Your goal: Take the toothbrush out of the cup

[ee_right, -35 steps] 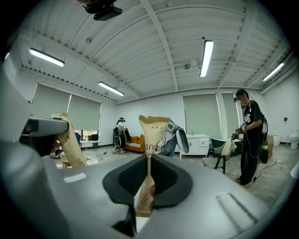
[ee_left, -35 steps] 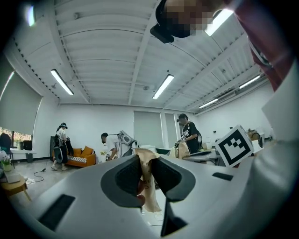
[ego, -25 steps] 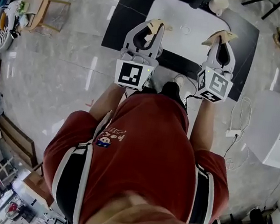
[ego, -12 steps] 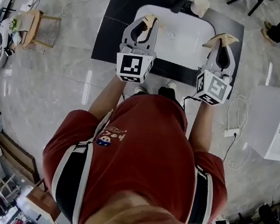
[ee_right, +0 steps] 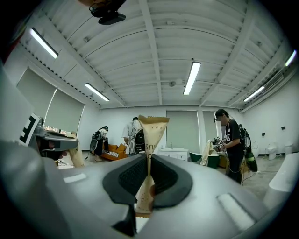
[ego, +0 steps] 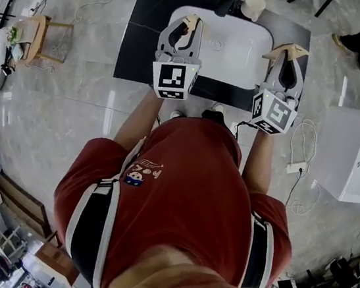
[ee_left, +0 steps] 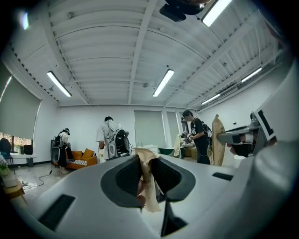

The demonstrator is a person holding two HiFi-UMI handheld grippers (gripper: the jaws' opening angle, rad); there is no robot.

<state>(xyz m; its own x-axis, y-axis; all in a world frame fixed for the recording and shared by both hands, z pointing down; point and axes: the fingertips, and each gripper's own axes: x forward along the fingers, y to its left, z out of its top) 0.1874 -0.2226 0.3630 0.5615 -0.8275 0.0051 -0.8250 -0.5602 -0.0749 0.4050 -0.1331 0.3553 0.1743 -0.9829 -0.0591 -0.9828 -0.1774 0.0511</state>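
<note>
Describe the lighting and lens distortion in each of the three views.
Head view: even light, pale glare streaks on the floor, which curves toward the edges. Left gripper view: glaring ceiling light, bowed beams, black corners. Right gripper view: same bowing and dark corners; the paper packet in the jaws looks sharp.

The left gripper, closed on a tan paper packet, rose toward the upper frame edge, reaching the left rim of the white rectangular basin. The basin, the black rectangular slab around it and the cream cup shifted left. That left the right gripper, closed on a beige paper sachet, over the slab.
</note>
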